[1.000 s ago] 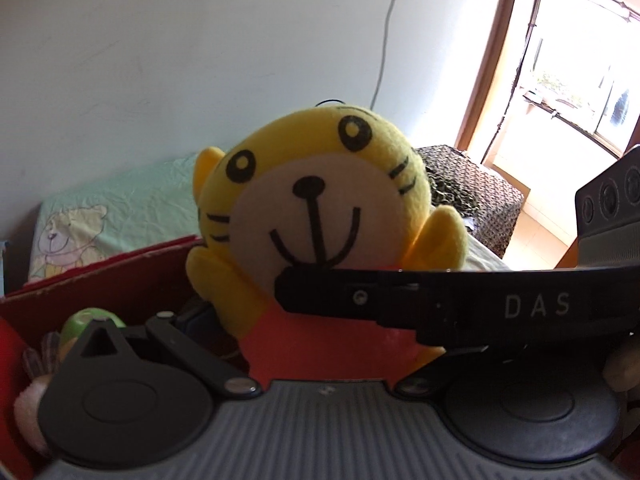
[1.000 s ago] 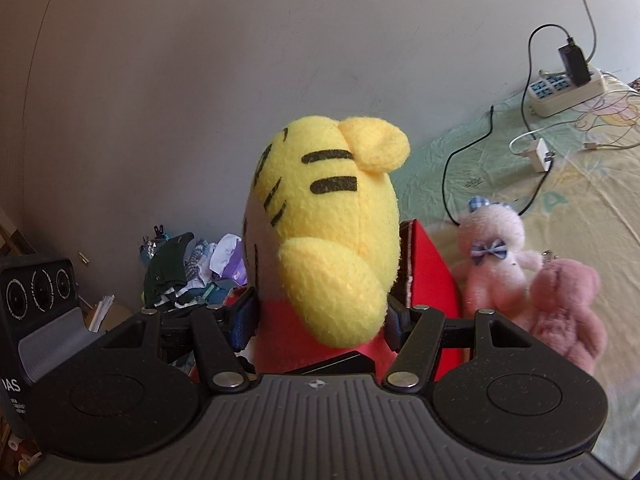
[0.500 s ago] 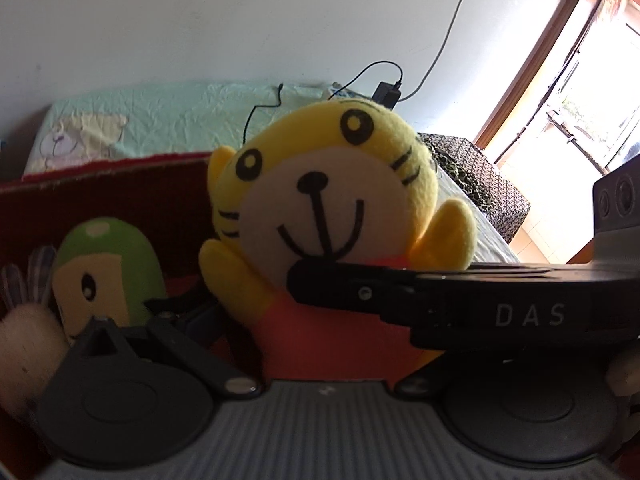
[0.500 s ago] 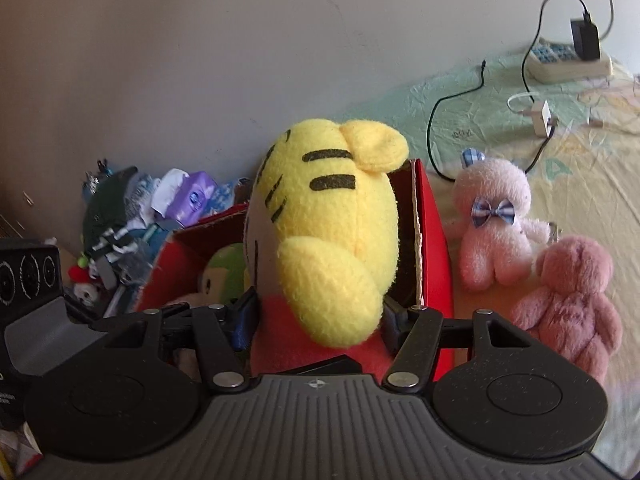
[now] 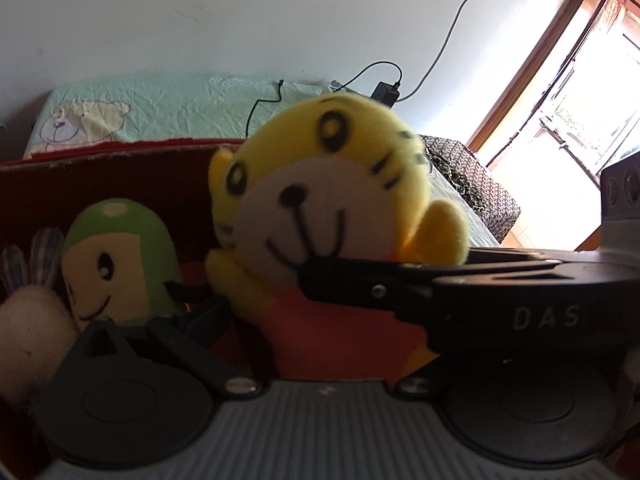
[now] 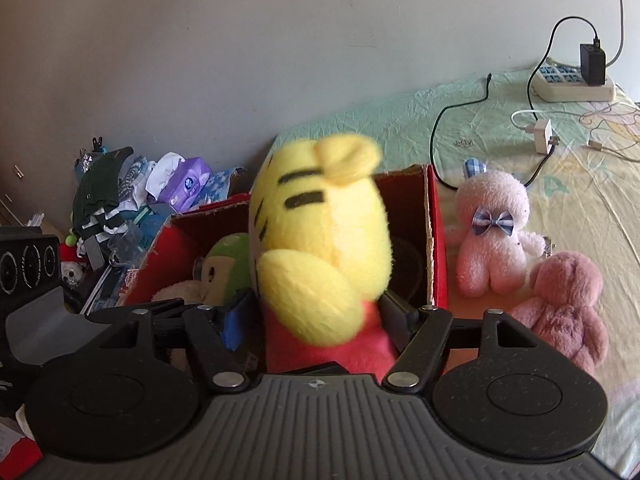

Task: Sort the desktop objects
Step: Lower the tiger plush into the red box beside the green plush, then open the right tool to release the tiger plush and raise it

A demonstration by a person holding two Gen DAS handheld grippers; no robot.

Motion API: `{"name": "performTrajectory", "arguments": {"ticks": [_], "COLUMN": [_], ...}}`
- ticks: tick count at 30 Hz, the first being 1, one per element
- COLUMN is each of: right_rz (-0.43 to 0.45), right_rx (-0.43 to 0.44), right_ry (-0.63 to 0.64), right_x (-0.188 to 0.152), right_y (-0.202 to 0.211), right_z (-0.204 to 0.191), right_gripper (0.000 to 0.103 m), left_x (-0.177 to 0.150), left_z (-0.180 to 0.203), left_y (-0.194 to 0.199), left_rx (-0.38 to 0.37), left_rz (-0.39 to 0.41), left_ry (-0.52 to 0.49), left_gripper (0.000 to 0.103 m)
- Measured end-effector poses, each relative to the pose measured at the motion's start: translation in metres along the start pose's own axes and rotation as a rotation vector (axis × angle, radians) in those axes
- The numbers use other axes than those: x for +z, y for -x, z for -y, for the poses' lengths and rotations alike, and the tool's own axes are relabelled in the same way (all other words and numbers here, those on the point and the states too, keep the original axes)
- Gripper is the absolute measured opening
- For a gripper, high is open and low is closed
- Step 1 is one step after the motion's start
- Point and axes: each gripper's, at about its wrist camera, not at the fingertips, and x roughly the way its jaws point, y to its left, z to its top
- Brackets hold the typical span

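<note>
Nearest, low in the right wrist frame, the right gripper (image 6: pixel 320 316) was clamped on the red body of the tiger (image 6: pixel 320 240), whose yellow head filled the centre and hid much of the box (image 6: pixel 436 240) behind it. Across the left wrist frame, that gripper's dark arm ran in from the right and crossed the tiger's (image 5: pixel 316 208) chin. The left gripper (image 5: pixel 312 336) stood spread, one finger low left, the other hidden behind that arm; whether it touched the toy could not be told. Behind the tiger, the red box (image 5: pixel 100 172) held a green doll (image 5: pixel 120 260) and a cream plush (image 5: pixel 28 332), left of centre. Right of the box lay a pink bunny (image 6: pixel 494 240) and a mauve bear (image 6: pixel 568 304) on the sheet (image 6: pixel 580 200). Farther, upper right, sat a power strip (image 6: pixel 576 84); upper left, a heap of clutter (image 6: pixel 132 184).
</note>
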Motion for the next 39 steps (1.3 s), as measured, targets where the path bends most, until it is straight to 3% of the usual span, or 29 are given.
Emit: {"name": "performTrajectory", "arguments": {"ticks": [5, 10, 15, 25, 39], "right_rz": [0.065, 0.079, 0.064, 0.078, 0.156], "right_rx": [-0.018, -0.008, -0.049, -0.059, -0.031], "right_ry": [-0.039, -0.133, -0.117, -0.042, -0.035], "right_x": [0.004, 0.006, -0.002, -0.013, -0.024], "right_y": [0.01, 0.008, 0.002, -0.001, 0.003], "right_z": [0.007, 0.02, 0.02, 0.011, 0.014], "right_gripper": [0.07, 0.05, 0.038, 0.038, 0.038], "left_x": [0.0, 0.0, 0.002, 0.003, 0.006], "left_z": [-0.002, 0.001, -0.004, 0.008, 0.011], "left_y": [-0.002, -0.004, -0.012, -0.023, -0.029], "left_rx": [-0.001, 0.001, 0.023, 0.118, 0.174], "left_rz": [-0.004, -0.007, -0.028, -0.061, -0.09], "left_ry": [0.005, -0.005, -0.001, -0.072, -0.092], "left_gripper": [0.102, 0.102, 0.102, 0.102, 0.103]}}
